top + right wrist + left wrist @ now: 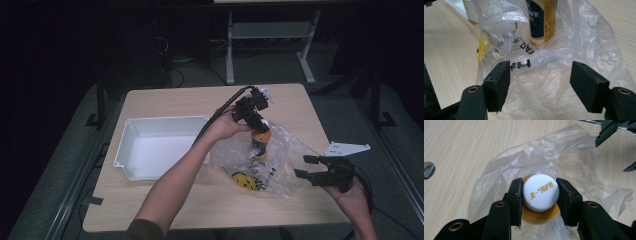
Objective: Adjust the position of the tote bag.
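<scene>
An orange bottle with a white cap stands upright inside a crumpled clear plastic bag on the wooden table. My left gripper comes down from above and is shut on the cap, one pad on each side. In the right gripper view the bottle's dark and yellow label shows through the bag. My right gripper is open at the bag's right edge, and the film lies loose between its jaws. A yellow item lies in the bag near the front.
A white empty tray sits on the left half of the table. The person's left forearm crosses the table's front middle. Beyond the far edge stand table legs and cables on a dark floor.
</scene>
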`<state>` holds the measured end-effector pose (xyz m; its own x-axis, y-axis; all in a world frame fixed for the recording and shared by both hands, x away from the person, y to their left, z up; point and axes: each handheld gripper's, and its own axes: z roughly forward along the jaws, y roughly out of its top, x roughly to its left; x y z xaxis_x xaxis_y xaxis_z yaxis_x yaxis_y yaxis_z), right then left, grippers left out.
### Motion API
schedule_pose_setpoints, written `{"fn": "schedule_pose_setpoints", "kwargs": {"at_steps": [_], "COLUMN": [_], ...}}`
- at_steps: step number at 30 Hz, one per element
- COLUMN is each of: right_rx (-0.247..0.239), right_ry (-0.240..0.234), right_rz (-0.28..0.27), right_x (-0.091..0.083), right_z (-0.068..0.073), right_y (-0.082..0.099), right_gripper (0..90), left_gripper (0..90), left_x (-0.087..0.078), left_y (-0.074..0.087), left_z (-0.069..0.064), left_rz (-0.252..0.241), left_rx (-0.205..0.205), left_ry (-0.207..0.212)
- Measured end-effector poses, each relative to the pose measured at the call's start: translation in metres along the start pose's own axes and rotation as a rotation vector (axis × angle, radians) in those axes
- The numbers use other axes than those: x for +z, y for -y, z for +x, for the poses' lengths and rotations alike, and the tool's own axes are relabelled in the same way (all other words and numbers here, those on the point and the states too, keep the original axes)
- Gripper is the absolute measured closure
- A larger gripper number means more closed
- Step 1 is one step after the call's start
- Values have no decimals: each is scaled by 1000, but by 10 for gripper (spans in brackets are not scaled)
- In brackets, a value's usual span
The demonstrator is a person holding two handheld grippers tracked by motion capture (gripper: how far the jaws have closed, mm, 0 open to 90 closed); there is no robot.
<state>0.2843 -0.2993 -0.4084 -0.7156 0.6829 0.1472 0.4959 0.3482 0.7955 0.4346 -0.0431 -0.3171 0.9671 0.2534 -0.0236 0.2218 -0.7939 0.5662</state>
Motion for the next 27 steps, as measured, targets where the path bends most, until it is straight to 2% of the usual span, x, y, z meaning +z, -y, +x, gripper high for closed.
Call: {"fn": "schedule_pose_setpoints", "kwargs": {"at_steps": [14,22,27], "right_rx": [-1,0,7], "right_ry": [1,4,6], "right_rz": [-2,-5,-8], "right_x": [0,-2,-2], "right_z": [-1,-2,-3], "right_y": [1,2,2], "right_gripper": [319,319,318], "left_gripper": [592,592,592], "left_x": [-1,-10,-17], "left_y": [-4,-9,-12], "left_z": [-3,-3,-4], "left_rz": [-3,-20,-29], "left_rx": [-17,-21,-37], "left_ry": [-3,-4,-9]}}
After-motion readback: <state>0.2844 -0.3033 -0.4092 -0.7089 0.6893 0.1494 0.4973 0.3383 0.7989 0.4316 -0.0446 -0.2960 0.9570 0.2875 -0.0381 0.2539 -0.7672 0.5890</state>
